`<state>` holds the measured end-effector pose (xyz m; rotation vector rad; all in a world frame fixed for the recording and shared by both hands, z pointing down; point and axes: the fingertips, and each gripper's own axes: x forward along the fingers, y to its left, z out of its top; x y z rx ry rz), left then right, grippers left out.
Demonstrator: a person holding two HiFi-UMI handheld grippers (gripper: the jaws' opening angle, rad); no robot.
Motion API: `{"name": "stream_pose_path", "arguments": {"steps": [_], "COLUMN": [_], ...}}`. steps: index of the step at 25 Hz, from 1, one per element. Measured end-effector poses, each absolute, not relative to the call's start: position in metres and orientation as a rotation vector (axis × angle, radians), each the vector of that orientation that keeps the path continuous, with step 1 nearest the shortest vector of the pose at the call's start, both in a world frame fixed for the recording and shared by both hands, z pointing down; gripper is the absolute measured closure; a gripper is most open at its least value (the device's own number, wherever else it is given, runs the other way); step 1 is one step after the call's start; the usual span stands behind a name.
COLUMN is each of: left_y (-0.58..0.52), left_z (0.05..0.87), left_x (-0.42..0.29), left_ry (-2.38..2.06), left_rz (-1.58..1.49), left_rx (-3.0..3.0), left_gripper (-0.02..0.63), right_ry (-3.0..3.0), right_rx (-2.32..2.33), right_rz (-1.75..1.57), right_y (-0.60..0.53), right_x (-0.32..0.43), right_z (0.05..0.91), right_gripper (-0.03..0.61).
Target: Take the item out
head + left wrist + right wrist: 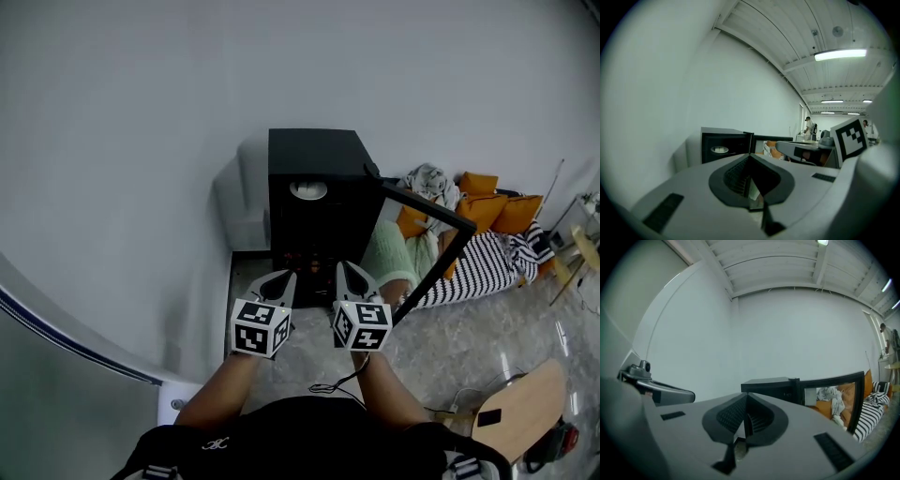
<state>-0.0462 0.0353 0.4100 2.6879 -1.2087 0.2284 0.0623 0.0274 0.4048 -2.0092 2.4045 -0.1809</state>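
Note:
A black cabinet point(314, 202) stands on the floor against the white wall, its glass door point(427, 246) swung open to the right. Inside, on an upper level, lies a round white item point(308, 189), also seen as a white item point(720, 149) in the left gripper view. Something orange glows dimly lower in the cabinet; I cannot tell what it is. My left gripper point(284, 277) and right gripper point(345, 269) hover side by side just before the opening, both shut and empty. The left gripper point(749, 157) and right gripper point(746, 397) show jaws pressed together in their own views.
A striped mattress point(487, 262) with orange cushions point(492, 208) and a pale green cloth point(394, 251) lies right of the cabinet. A wooden board point(516, 412) sits at lower right. A cable point(333, 384) trails on the tiled floor. People stand far off in the room point(808, 125).

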Motion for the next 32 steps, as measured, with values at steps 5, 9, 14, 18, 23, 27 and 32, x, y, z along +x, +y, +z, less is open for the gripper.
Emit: {"name": "stream_pose_path", "arguments": {"steps": [5, 9, 14, 18, 23, 27, 32], "left_y": [0.025, 0.014, -0.008, -0.035, -0.075, -0.108, -0.145], "left_z": [0.422, 0.429, 0.44, 0.446, 0.442, 0.438, 0.444], "left_x": [-0.061, -0.069, -0.077, -0.075, -0.063, -0.053, -0.032], "left_ry": [-1.169, -1.159, -1.187, -1.206, -1.215, -1.247, -1.275], "left_rz": [0.246, 0.244, 0.248, 0.248, 0.258, 0.251, 0.261], "left_rx": [2.677, 2.665, 2.629, 2.617, 2.612, 2.59, 2.558], "left_gripper": [0.614, 0.614, 0.614, 0.614, 0.614, 0.614, 0.614], "right_ry": [2.398, 2.398, 2.393, 2.41, 2.427, 2.474, 2.489], "right_rx": [-2.048, -2.074, -2.073, -2.051, -2.04, -2.035, -1.982], "right_rz": [-0.207, -0.237, -0.307, -0.333, -0.355, -0.305, -0.284], "right_y": [0.019, 0.006, -0.019, -0.051, -0.098, -0.13, -0.171], "right_x": [0.049, 0.047, 0.051, 0.056, 0.07, 0.083, 0.103], "right_z": [0.416, 0.427, 0.443, 0.452, 0.453, 0.452, 0.448], "right_gripper": [0.571, 0.571, 0.571, 0.571, 0.571, 0.571, 0.571]}}
